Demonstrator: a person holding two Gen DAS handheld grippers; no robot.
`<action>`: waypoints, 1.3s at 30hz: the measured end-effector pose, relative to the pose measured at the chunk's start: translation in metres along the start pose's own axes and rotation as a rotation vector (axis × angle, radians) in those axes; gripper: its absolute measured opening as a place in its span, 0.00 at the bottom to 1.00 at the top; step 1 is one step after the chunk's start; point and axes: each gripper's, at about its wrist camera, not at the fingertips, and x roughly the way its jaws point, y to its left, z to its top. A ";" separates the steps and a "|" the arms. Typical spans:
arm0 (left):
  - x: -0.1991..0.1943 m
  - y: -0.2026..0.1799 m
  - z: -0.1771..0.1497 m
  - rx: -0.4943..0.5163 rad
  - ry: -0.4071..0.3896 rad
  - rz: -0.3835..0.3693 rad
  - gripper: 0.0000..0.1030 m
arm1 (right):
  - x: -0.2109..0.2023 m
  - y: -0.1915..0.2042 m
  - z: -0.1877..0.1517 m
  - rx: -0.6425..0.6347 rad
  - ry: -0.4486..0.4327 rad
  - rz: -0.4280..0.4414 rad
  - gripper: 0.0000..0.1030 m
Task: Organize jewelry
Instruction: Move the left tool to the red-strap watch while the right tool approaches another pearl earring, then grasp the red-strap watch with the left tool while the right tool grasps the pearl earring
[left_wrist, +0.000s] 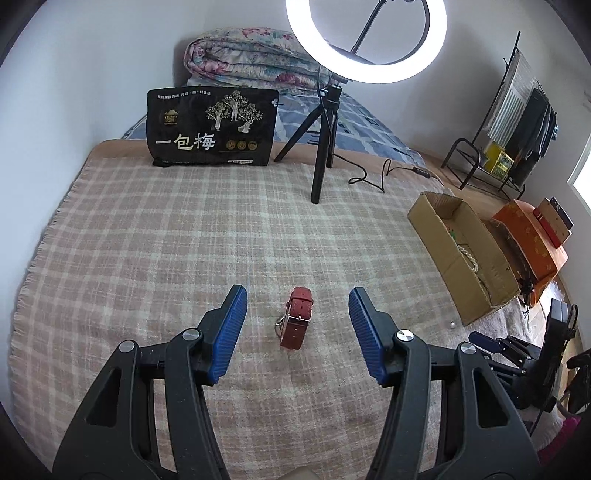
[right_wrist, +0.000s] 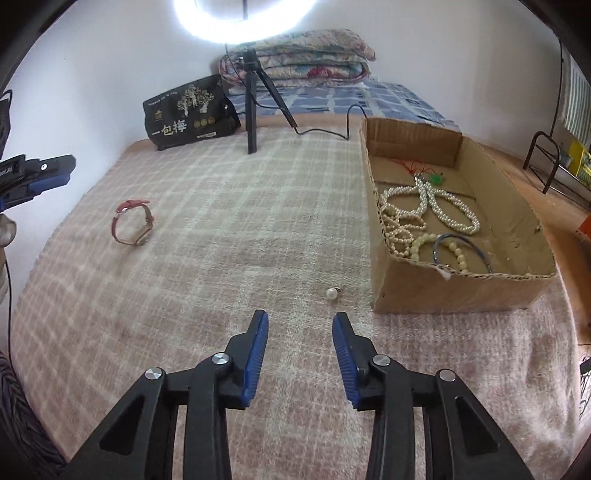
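My left gripper (left_wrist: 297, 295) hangs over the plaid blanket (left_wrist: 147, 240), jaws apart, with the red-strapped watch (left_wrist: 295, 317) lying between its fingertips, untouched. My right gripper (right_wrist: 300, 319) has its jaws apart and empty; the pearl earring (right_wrist: 332, 293) lies at one o'clock, beside the cardboard box (right_wrist: 454, 291) of pearl necklaces (right_wrist: 424, 206).

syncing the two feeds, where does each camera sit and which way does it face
Left wrist: on the left claw, angled down at the red watch; own open fingers show.
Right wrist: on the right claw, angled down near the pearl earring and cardboard box; own open fingers show.
Shared: watch, earring, box, blanket, each other's claw.
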 end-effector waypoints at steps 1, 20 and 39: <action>0.002 0.000 -0.001 0.001 0.007 -0.002 0.57 | 0.004 -0.001 0.000 0.010 0.006 -0.001 0.33; 0.038 0.004 0.003 -0.008 0.086 -0.022 0.57 | 0.035 -0.009 0.012 0.083 0.010 -0.071 0.26; 0.079 0.000 -0.011 0.022 0.195 -0.008 0.57 | 0.042 -0.008 0.014 0.074 0.015 -0.095 0.10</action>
